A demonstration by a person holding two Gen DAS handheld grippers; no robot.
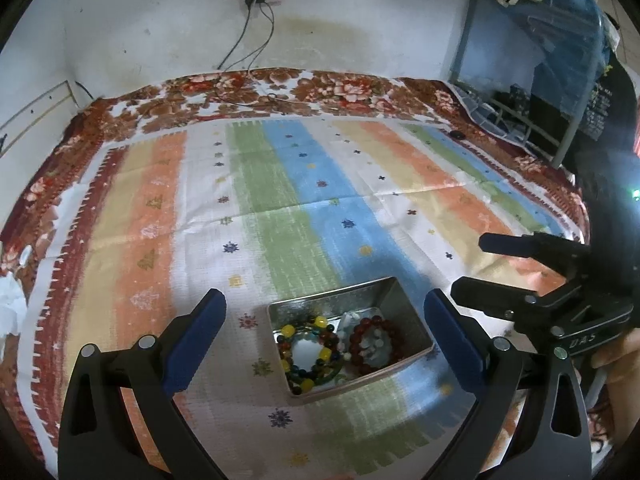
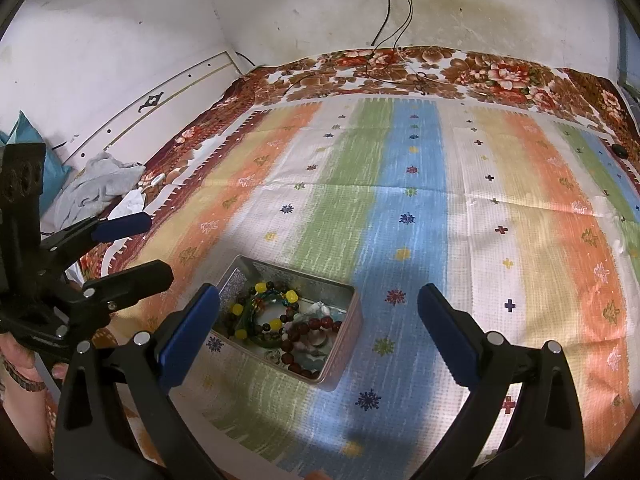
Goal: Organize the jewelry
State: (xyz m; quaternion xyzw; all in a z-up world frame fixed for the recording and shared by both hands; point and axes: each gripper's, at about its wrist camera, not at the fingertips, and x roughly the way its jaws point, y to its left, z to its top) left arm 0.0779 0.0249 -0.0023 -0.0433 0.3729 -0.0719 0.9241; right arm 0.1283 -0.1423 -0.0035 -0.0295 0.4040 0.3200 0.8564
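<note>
An open silver tin (image 1: 394, 294) (image 2: 347, 344) sits on the striped cloth. It holds a multicoloured bead bracelet with yellow beads (image 1: 310, 350) (image 2: 260, 312), a dark red bead bracelet (image 1: 376, 338) (image 2: 316, 330) and pale beads. My left gripper (image 1: 326, 308) is open and empty, above and just before the tin. It also shows at the left of the right wrist view (image 2: 148, 246). My right gripper (image 2: 320, 300) is open and empty, above the tin's right side. It shows at the right of the left wrist view (image 1: 472, 268).
The striped cloth (image 2: 420, 200) lies over a floral blanket (image 1: 280, 92) against a white wall. Cables (image 1: 244, 76) hang from a wall socket onto the blanket. Grey clothes (image 2: 100, 184) lie at the left edge. A blue metal frame (image 1: 520, 60) stands at the far right.
</note>
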